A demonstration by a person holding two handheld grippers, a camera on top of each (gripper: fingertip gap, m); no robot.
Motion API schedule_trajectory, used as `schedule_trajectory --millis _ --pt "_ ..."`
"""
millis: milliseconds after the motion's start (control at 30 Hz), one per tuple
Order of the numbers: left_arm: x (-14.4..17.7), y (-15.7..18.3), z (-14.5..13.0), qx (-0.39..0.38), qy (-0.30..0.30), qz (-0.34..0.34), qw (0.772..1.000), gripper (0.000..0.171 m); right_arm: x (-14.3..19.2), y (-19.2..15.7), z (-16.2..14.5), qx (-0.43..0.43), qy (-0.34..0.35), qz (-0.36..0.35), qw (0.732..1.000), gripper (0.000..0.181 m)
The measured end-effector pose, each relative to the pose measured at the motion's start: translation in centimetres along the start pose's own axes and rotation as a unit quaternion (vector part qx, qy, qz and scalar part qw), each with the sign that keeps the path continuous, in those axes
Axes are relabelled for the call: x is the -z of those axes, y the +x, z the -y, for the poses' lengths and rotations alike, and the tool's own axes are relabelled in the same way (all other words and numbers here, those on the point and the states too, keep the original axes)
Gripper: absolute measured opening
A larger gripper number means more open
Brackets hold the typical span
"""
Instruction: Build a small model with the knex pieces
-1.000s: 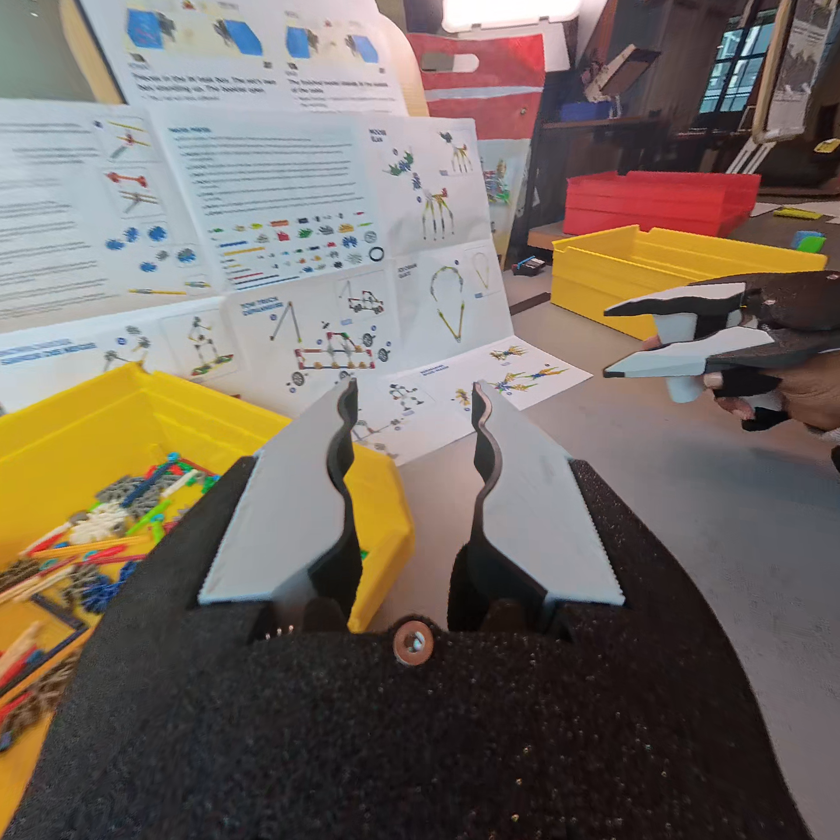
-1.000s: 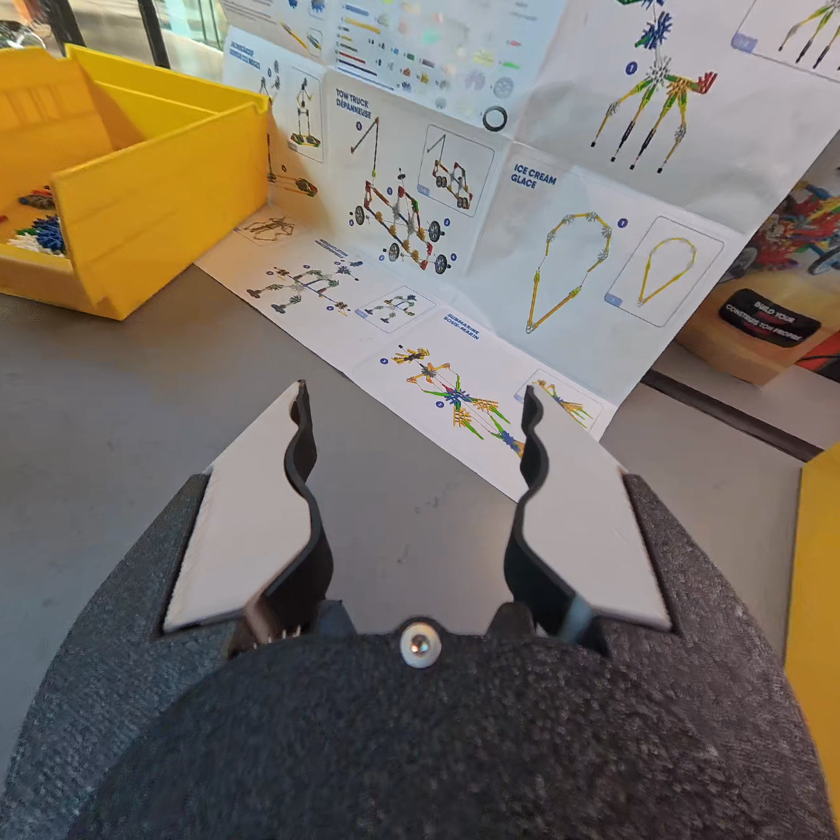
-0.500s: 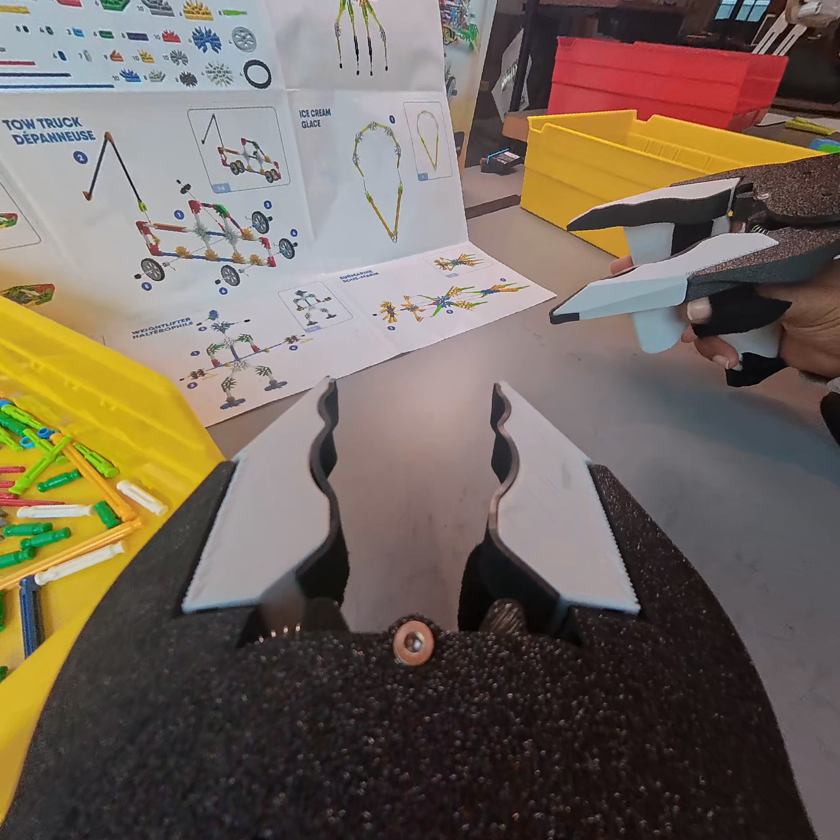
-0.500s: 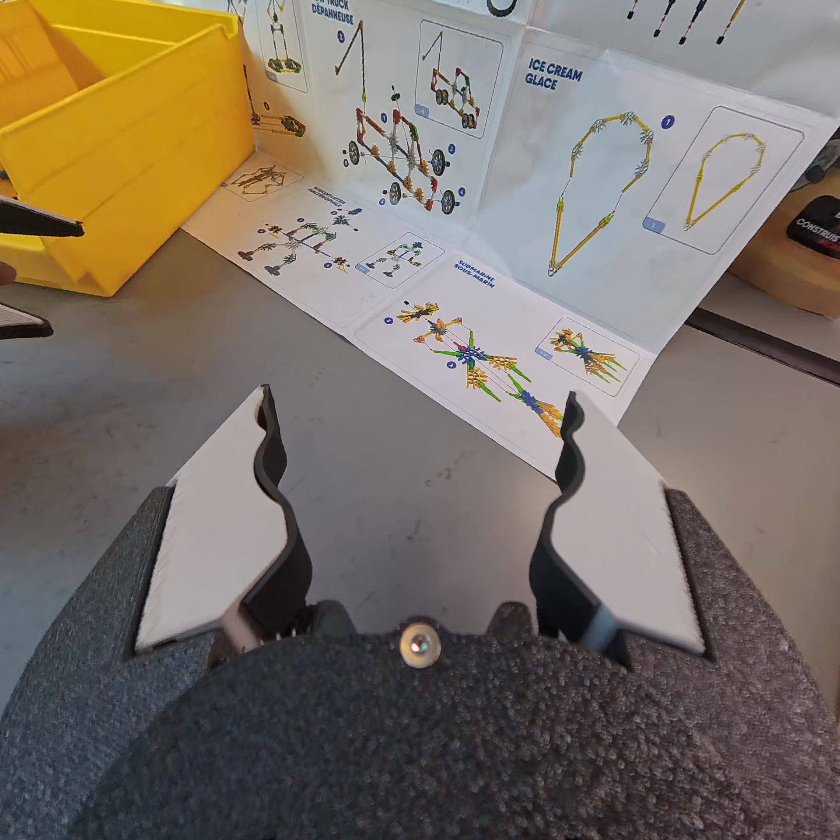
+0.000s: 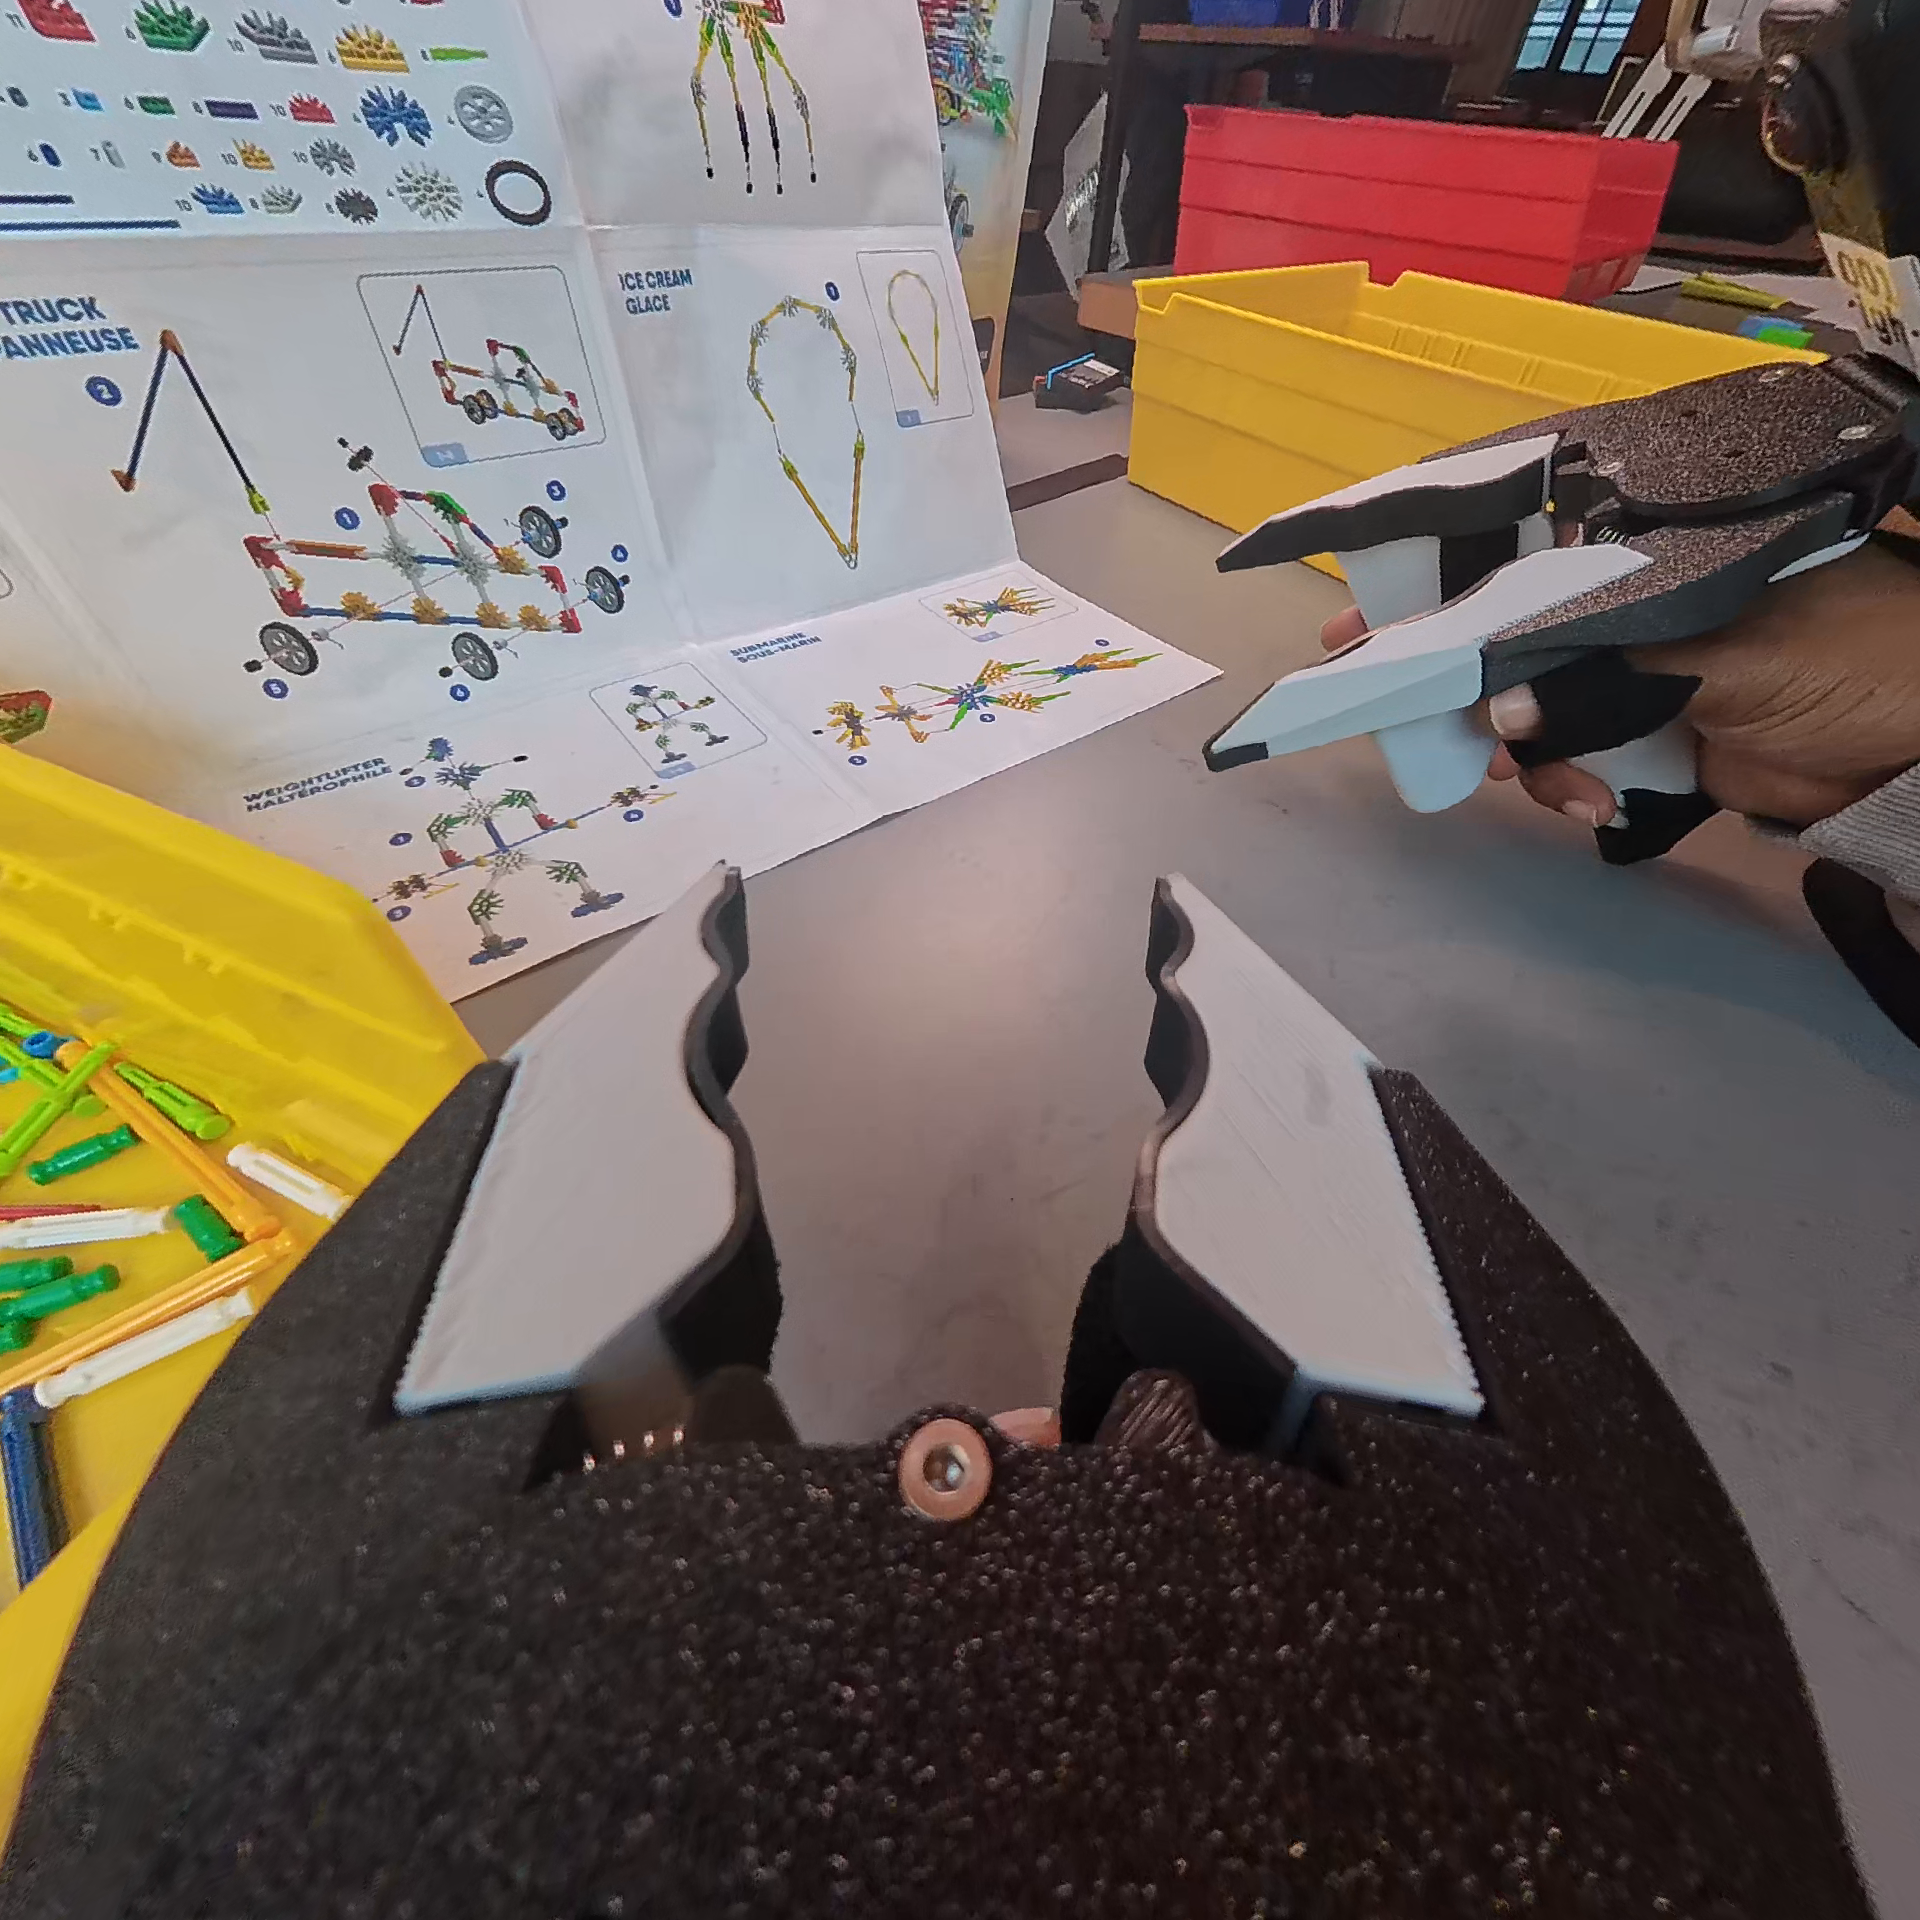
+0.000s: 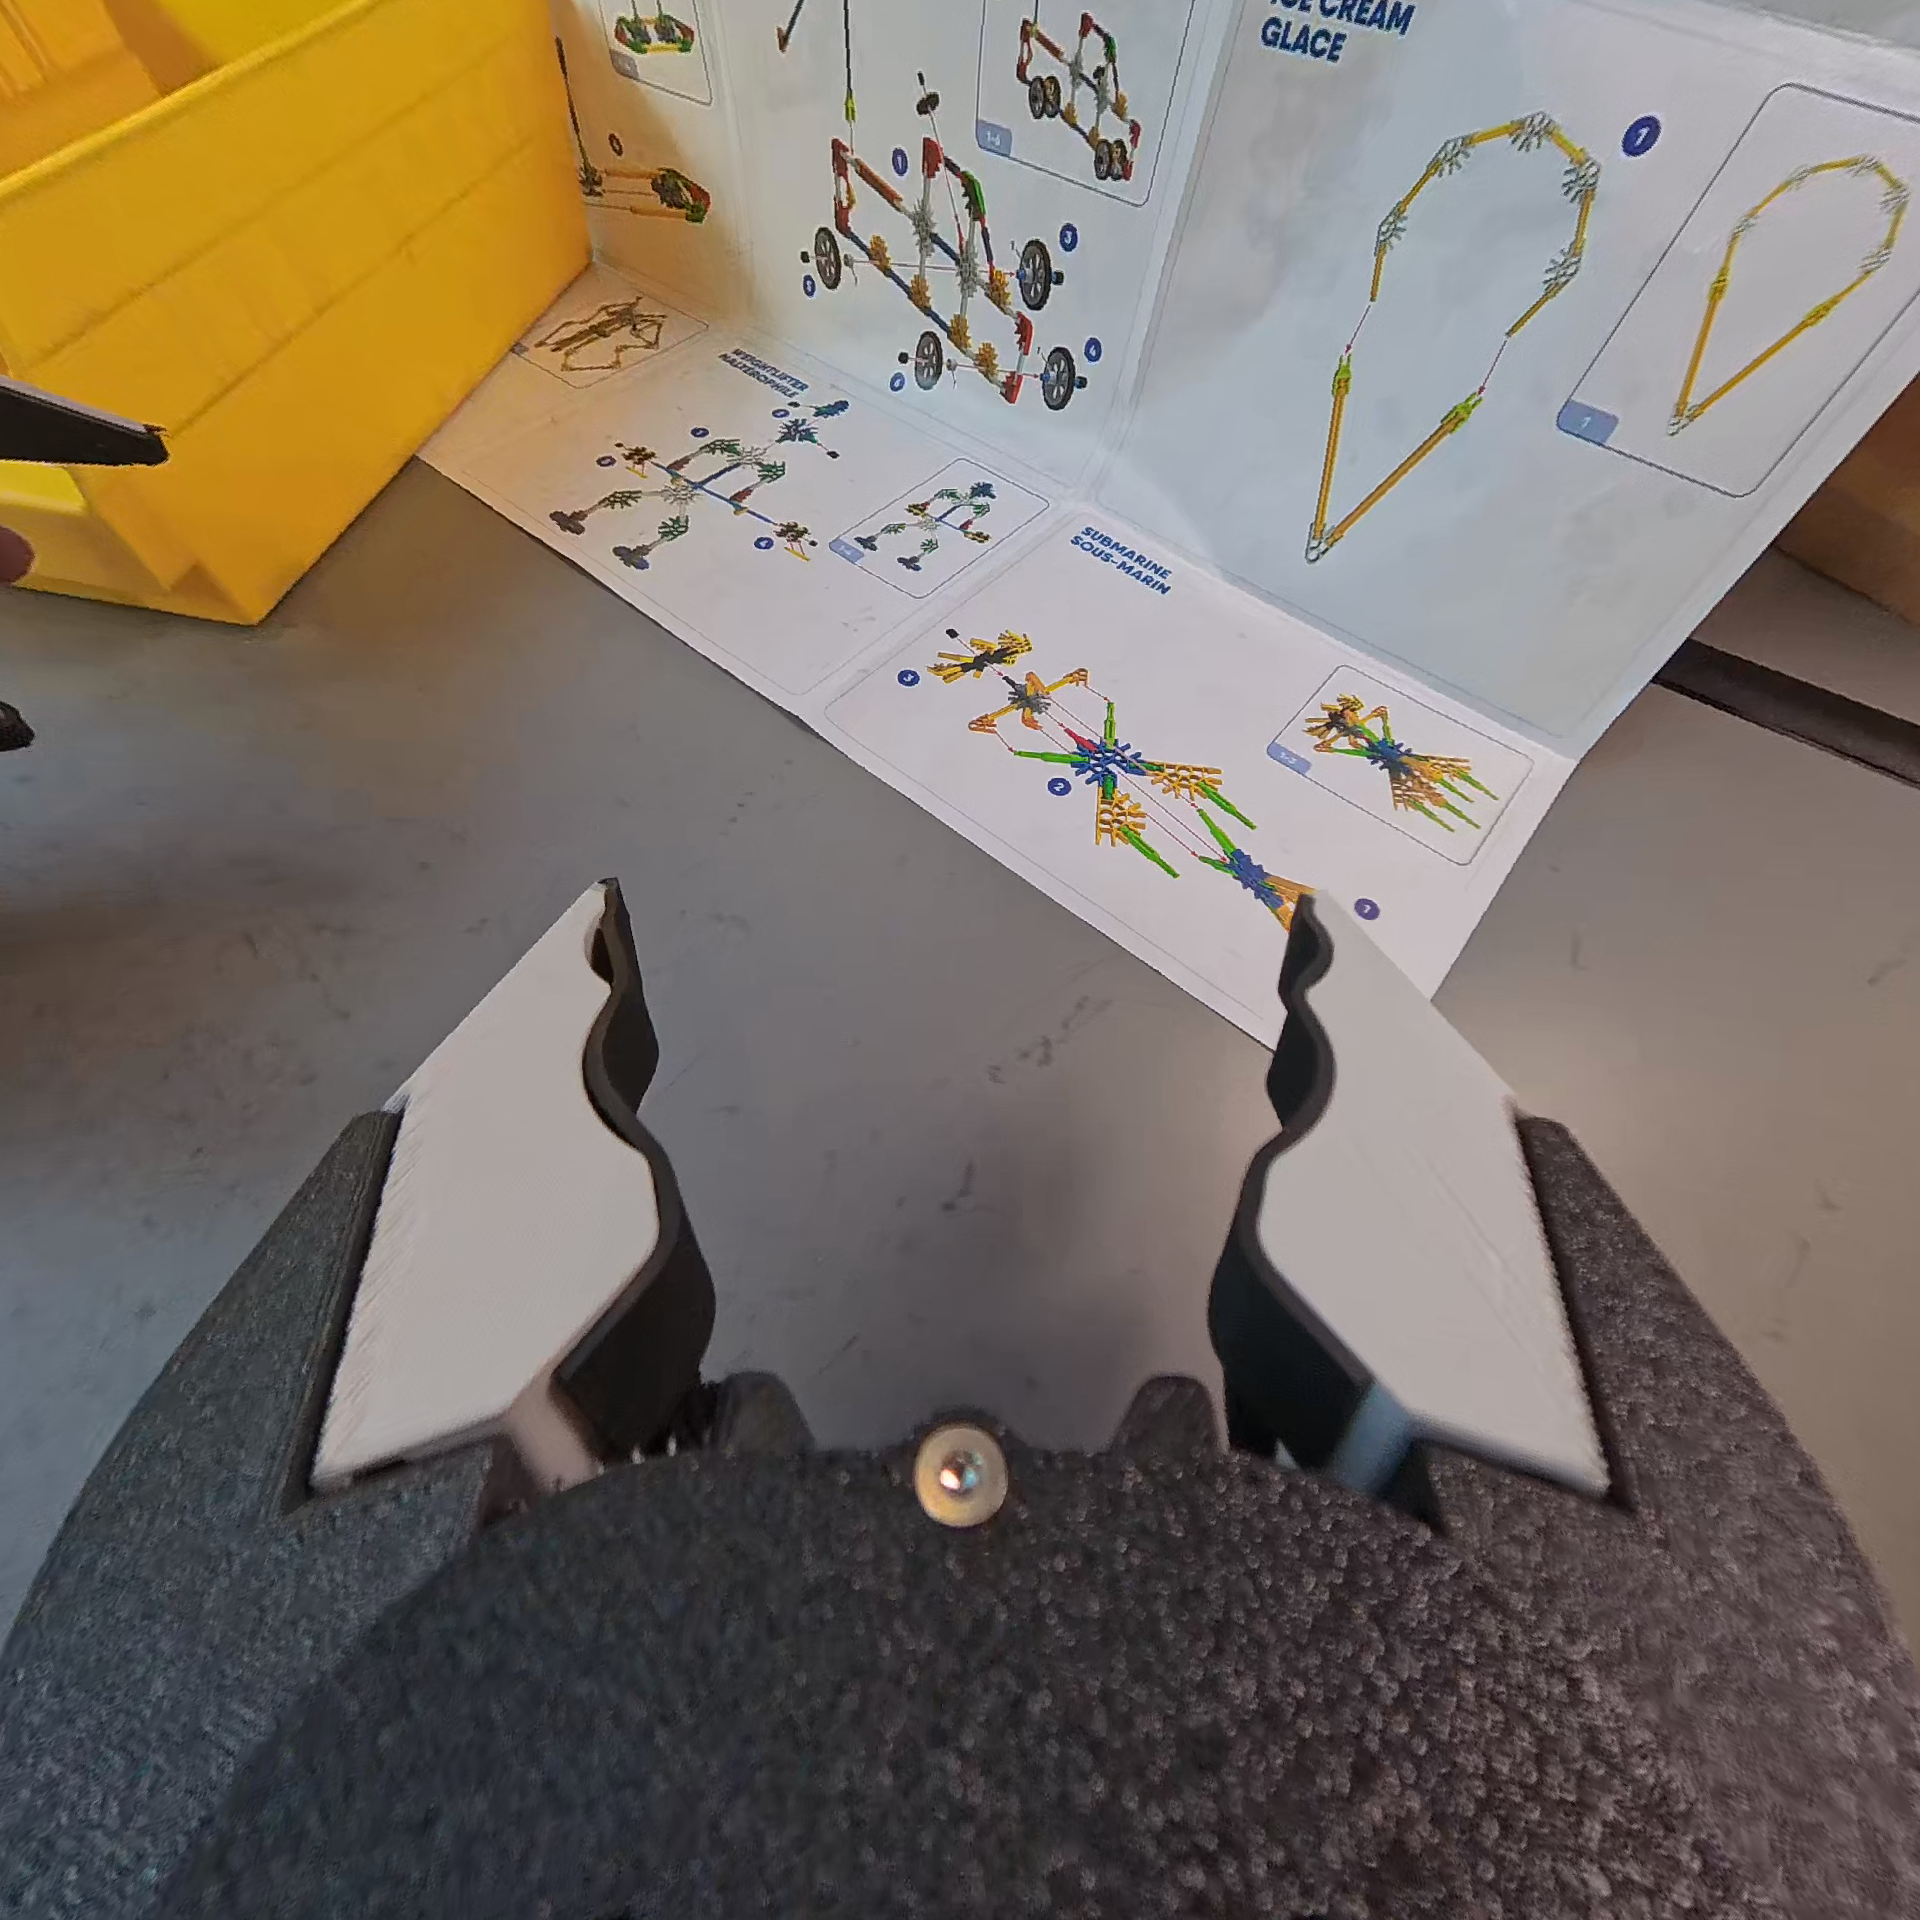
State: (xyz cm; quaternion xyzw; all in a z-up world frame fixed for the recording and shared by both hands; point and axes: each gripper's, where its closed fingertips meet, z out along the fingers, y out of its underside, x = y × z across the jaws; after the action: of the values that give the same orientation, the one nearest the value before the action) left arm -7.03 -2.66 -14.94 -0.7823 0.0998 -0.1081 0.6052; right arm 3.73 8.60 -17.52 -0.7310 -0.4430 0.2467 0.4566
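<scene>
My left gripper (image 5: 945, 888) is open and empty above the grey table (image 5: 1455, 1039), beside a yellow bin (image 5: 208, 935) of coloured rods and connectors (image 5: 125, 1195) at its left. My right gripper (image 6: 951, 899) is open wide and empty, low over the table near the front edge of a white instruction sheet (image 6: 1039, 623). The right gripper also shows in the left wrist view (image 5: 1221, 660), held by a hand (image 5: 1766, 717), open. The tip of the left gripper's finger (image 6: 94, 436) shows at the left edge of the right wrist view.
The instruction sheet (image 5: 520, 468) stands folded, its lower part flat on the table. A second yellow bin (image 5: 1299, 416) and a red bin (image 5: 1403, 197) stand at the back right. The first yellow bin (image 6: 260, 312) is at the right wrist view's upper left.
Both grippers have tilted down and moved toward the table and sheet. The left has opened a little wider and shifted right off the bin. The right has opened much wider.
</scene>
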Motion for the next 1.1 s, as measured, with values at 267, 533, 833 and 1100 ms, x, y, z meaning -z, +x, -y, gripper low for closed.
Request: schedule_trajectory --millis 267,533,833,1100 --pt "0.7 -0.4 0.3 0.007 0.006 0.008 1.000 0.078 0.0 0.3 -0.3 -0.017 -0.008 0.013 1.000 0.086" --pt "0.3 -0.6 -0.4 0.036 -0.003 -0.002 0.999 0.082 -5.2 6.1 0.6 0.022 -0.089 -0.039 0.995 0.055" --pt "0.4 -0.4 -0.4 0.038 -0.002 -0.017 0.999 0.081 -7.1 9.8 -2.9 -0.030 -0.182 -0.020 0.983 0.071" --pt "0.4 -0.3 -0.4 0.027 -0.001 -0.016 1.000 0.081 -8.2 13.5 -2.4 -0.037 -0.168 -0.055 0.984 0.070"
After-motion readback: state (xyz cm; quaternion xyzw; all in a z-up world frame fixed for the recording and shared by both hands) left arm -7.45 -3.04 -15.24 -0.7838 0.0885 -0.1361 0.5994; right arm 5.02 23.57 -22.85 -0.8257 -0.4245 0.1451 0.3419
